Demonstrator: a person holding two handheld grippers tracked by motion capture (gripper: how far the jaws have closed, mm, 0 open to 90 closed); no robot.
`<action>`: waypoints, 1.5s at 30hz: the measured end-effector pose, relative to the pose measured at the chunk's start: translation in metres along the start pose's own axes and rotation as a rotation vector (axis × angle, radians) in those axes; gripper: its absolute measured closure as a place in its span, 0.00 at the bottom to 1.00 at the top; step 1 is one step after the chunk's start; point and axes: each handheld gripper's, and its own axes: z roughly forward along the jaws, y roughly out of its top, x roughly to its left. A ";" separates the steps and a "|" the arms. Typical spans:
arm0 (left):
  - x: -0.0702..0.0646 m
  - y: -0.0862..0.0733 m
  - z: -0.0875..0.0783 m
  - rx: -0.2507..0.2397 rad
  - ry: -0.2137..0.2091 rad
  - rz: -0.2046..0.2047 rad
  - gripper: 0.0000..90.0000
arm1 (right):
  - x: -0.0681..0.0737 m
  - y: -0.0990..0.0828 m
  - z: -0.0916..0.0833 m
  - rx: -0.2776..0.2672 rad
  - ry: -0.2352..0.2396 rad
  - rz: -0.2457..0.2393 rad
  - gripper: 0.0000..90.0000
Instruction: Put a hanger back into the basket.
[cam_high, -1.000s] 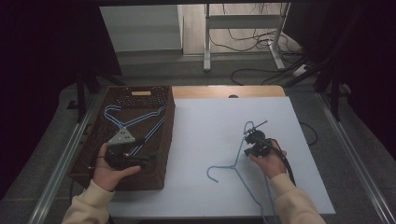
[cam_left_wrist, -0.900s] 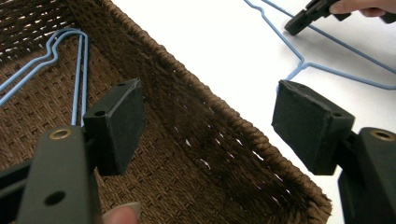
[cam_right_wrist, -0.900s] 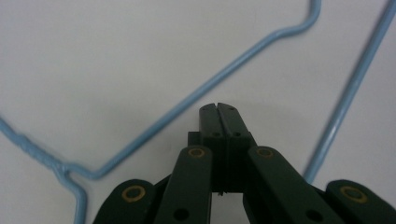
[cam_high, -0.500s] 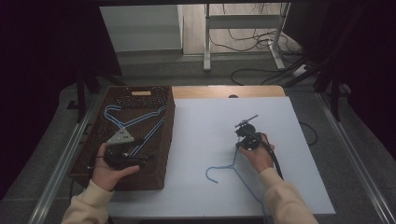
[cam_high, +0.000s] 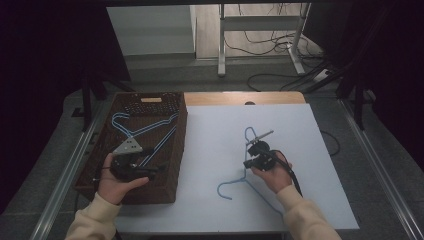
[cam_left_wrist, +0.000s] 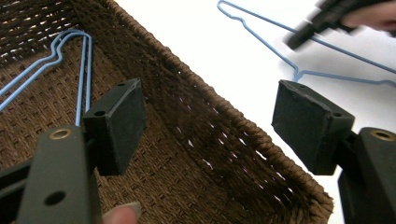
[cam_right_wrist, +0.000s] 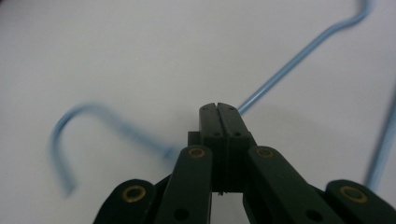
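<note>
A blue wire hanger (cam_high: 246, 175) lies on the white table top (cam_high: 215, 125), hook toward the near left. My right gripper (cam_high: 251, 159) is shut on its wire near the neck; in the right gripper view the jaws (cam_right_wrist: 218, 108) meet tight, with the hanger (cam_right_wrist: 289, 70) running out behind them. My left gripper (cam_high: 150, 167) hovers open over the brown wicker basket (cam_high: 172, 187). In the left gripper view its pads (cam_left_wrist: 116, 121) stand wide apart on either side of the basket wall (cam_left_wrist: 224, 140), gripping nothing. More blue hangers (cam_high: 145, 127) lie in the basket (cam_left_wrist: 70, 42).
The basket sits along the table's left edge, next to a metal rail (cam_high: 65, 175). A strip of wooden table edge (cam_high: 240, 97) runs along the back. Beyond it are cables (cam_high: 270, 47) and a frame's legs on the floor.
My right hand has shifted left, dragging the hanger's far corner left with it while the hook stays about where it was. The left hand and gripper have not moved.
</note>
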 end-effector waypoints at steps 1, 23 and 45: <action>0.000 0.000 0.000 0.000 0.001 -0.001 0.28 | 0.006 -0.008 -0.004 0.014 0.013 -0.019 1.00; 0.002 0.000 0.001 0.000 0.000 0.002 0.28 | -0.011 -0.069 -0.027 0.142 -0.106 -0.045 1.00; 0.001 0.000 -0.001 0.000 0.007 0.004 0.28 | -0.048 -0.045 -0.030 0.018 -0.126 0.030 1.00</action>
